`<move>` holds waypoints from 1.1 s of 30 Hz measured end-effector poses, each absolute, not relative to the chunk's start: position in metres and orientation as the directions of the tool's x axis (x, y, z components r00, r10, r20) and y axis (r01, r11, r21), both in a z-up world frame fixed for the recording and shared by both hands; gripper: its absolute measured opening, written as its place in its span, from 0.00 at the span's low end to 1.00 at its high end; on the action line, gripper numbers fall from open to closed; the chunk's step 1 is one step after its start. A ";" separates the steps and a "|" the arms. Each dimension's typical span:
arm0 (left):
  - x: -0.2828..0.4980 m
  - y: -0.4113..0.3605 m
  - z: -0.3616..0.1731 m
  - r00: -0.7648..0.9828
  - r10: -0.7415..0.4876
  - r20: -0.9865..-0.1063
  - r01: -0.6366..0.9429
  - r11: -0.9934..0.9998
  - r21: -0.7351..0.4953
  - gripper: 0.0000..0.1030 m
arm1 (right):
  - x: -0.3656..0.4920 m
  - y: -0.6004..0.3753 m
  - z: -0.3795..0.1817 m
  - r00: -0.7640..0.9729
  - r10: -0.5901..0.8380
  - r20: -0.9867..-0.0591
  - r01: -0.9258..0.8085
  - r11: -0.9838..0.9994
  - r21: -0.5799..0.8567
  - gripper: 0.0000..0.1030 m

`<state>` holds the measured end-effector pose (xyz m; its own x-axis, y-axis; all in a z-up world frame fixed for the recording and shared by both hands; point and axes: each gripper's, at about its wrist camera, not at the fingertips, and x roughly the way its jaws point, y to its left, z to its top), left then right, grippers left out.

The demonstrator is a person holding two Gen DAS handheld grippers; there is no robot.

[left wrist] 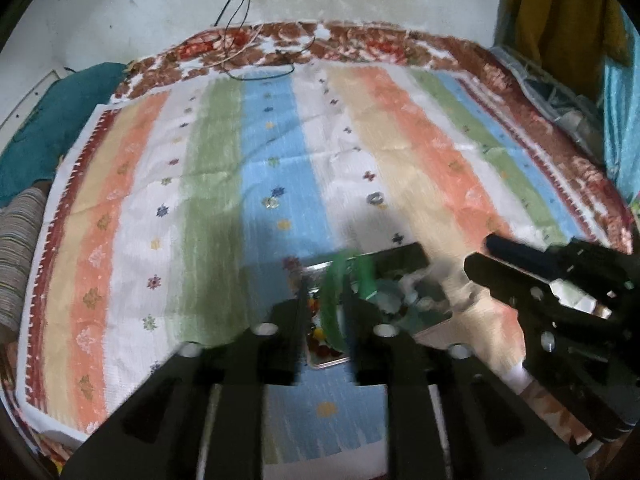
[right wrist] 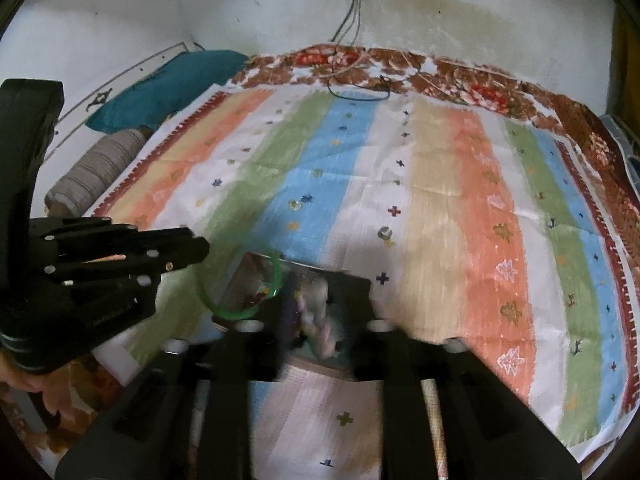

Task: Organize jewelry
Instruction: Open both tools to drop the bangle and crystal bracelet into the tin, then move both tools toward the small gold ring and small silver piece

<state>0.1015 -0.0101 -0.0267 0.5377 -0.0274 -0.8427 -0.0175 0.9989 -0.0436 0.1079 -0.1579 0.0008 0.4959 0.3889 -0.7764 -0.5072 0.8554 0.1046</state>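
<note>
A green bangle is held between the fingers of my left gripper, which is shut on it just above a metal tray of mixed jewelry. In the right wrist view the same bangle hangs from the left gripper at the left. My right gripper hovers over the tray; its jaws are close together around pale jewelry, and motion blur hides whether it grips. The right gripper also shows in the left wrist view. A small silver ring lies on the striped cloth.
A second small ornament lies on the blue stripe. Cables trail over the cloth's far edge from the wall. A teal cushion and a striped bolster lie at the left. Yellow and blue fabric hangs at the right.
</note>
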 end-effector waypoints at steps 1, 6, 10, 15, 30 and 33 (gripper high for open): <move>0.102 -0.010 -0.028 0.537 -0.014 -0.844 -0.022 0.999 -0.031 0.29 | 0.108 -0.159 0.001 0.500 0.384 -0.776 -0.502 0.859 0.101 0.38; 0.105 0.007 -0.026 0.537 -0.002 -0.843 -0.087 0.994 -0.058 0.29 | 0.113 -0.164 -0.001 0.509 0.363 -0.780 -0.476 0.874 0.096 0.40; 0.106 0.020 -0.025 0.537 -0.010 -0.844 -0.123 0.988 -0.090 0.30 | 0.118 -0.167 -0.003 0.515 0.344 -0.785 -0.454 0.886 0.090 0.44; 0.111 0.032 -0.027 0.532 -0.036 -0.846 -0.155 0.978 -0.139 0.41 | 0.126 -0.168 -0.006 0.506 0.333 -0.796 -0.439 0.893 0.095 0.51; 0.138 0.045 -0.035 0.512 -0.034 -0.858 -0.197 0.968 -0.156 0.55 | 0.155 -0.169 -0.013 0.489 0.305 -0.817 -0.397 0.912 0.103 0.66; 0.144 0.046 -0.038 0.506 -0.023 -0.862 -0.193 0.971 -0.139 0.56 | 0.162 -0.168 -0.016 0.481 0.298 -0.824 -0.390 0.915 0.103 0.66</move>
